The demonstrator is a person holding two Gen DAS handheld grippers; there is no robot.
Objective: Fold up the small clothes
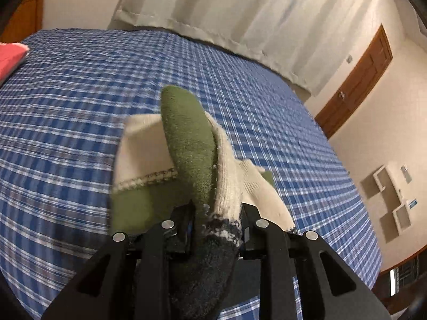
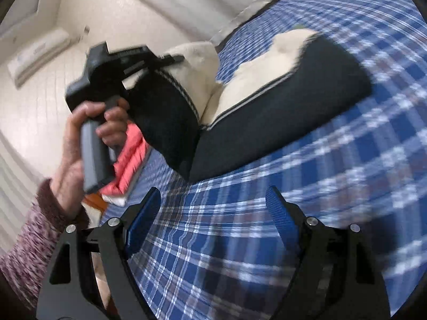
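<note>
A sock [image 1: 192, 144] with a green toe, cream middle and dark cuff hangs in the left wrist view. My left gripper [image 1: 217, 213] is shut on it near the dark cuff, above the blue plaid bed [image 1: 80, 93]. In the right wrist view a person's hand [image 2: 77, 138] holds that left gripper [image 2: 165, 61] up at the left, with the sock [image 2: 170, 106] dangling from it. A second sock [image 2: 288, 101], dark and cream, lies flat on the bed [image 2: 240, 240]. My right gripper [image 2: 213, 194] is open over the sheet in front of it, with nothing between its blue pads [image 2: 280, 213].
A folded pink cloth [image 1: 10, 58] lies near the bed's left edge, and the right wrist view shows the same pink cloth [image 2: 128, 160] behind the hand. A pale curtain [image 1: 240, 13] hangs past the far edge of the bed. A wooden door [image 1: 357, 80] is at the right.
</note>
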